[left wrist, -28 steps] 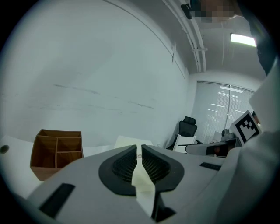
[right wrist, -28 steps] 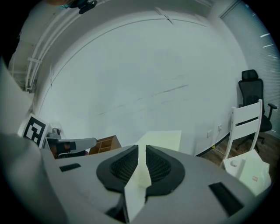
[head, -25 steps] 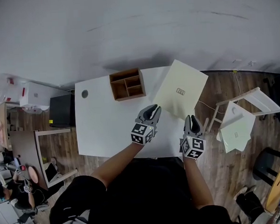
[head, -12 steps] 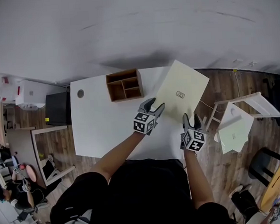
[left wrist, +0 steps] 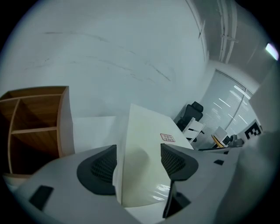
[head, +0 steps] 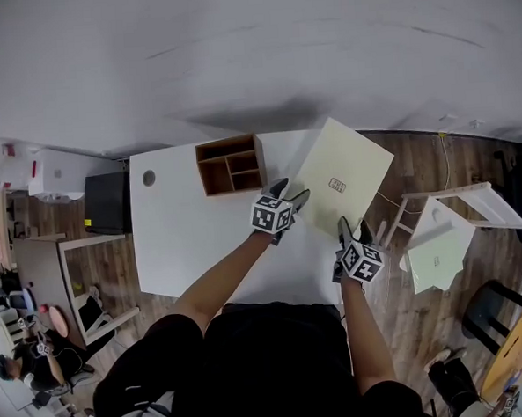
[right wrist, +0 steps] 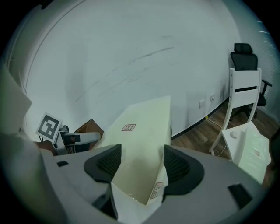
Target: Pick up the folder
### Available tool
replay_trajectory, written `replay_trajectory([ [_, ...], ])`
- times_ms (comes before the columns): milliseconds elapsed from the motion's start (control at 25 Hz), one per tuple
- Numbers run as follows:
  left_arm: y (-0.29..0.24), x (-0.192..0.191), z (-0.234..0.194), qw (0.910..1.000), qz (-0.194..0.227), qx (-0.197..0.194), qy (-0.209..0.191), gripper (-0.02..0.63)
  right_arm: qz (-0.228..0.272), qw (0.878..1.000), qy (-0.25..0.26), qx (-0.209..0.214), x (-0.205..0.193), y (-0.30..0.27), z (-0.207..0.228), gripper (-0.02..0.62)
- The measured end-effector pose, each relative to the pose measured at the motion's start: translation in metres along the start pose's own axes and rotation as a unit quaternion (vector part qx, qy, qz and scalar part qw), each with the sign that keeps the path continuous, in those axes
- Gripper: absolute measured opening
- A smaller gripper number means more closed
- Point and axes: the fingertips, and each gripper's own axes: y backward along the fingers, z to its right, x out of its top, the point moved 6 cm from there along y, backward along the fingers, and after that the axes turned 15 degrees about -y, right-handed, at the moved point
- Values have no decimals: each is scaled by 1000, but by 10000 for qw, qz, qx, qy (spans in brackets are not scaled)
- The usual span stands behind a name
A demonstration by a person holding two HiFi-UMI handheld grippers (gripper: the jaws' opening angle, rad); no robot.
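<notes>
The cream folder [head: 341,182] lies flat on the right part of the white table [head: 184,243], its far corner past the table's edge. My left gripper [head: 289,198] is at the folder's near left edge. In the left gripper view the folder [left wrist: 144,144] sits between the wide jaws of that gripper [left wrist: 139,164], pads apart from it. My right gripper [head: 351,232] is at the folder's near corner; in the right gripper view that corner [right wrist: 140,131] lies between its open jaws [right wrist: 140,164]. Both pairs of jaws have just been opening.
A wooden organizer [head: 230,164] stands on the table just left of the folder. A white chair frame [head: 472,195] and a stool bearing another cream folder [head: 436,252] stand to the right on the wood floor. A black box [head: 108,204] is left of the table.
Both grippers moved forward and down to the folder's near edges. Their jaws went from shut to wide, and the folder's edge now lies between each pair.
</notes>
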Motion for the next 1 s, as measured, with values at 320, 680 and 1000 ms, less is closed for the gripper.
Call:
replay_trajectory([
  [320, -18, -16, -2, 9977, -476, -421, 216, 310, -323, 9981, -523, -75, -4, -17, 11, 299],
  [680, -21, -18, -2, 9969, -516, -458, 376, 318, -383, 9980, -510, -45, -10, -24, 17, 304],
  [1000, 3, -12, 12, 9989, -439, -10, 138, 318, -335, 9989, -287, 185, -9, -12, 11, 304],
])
